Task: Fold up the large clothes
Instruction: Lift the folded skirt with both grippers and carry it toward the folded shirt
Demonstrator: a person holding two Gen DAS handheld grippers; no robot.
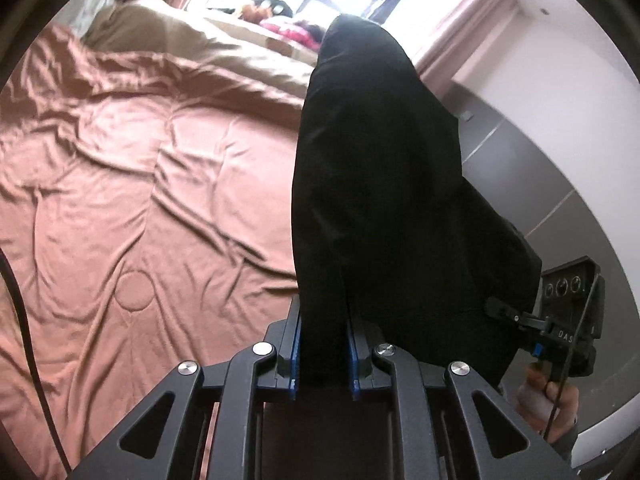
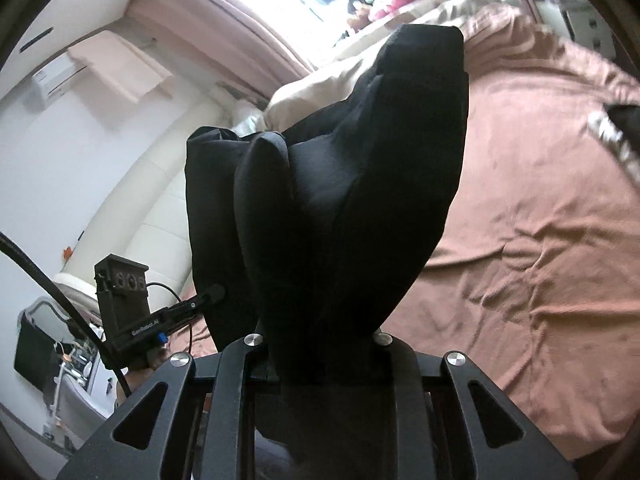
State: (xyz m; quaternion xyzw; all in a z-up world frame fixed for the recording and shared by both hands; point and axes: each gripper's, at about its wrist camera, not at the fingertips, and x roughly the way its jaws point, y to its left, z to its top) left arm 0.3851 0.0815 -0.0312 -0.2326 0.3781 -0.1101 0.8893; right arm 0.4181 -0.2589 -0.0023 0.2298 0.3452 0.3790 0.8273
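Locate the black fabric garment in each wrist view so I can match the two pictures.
Left wrist view: the black fabric garment rises from centre bottom to upper centre, clamped in the left gripper, with the right gripper pinching its right edge.
Right wrist view: it fills the centre, bunched in folds, gripped at the bottom by the right gripper.
Shared landmark: the wrinkled pinkish-brown bedspread.

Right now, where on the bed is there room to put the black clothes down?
The pink bedspread lies bare, only wrinkled, from the left gripper up to the beige duvet. The right gripper sees more bare pink sheet beside the black garment. It is crowded by the window, where toys sit, and something dark and patterned lies at the bedspread's far right edge.
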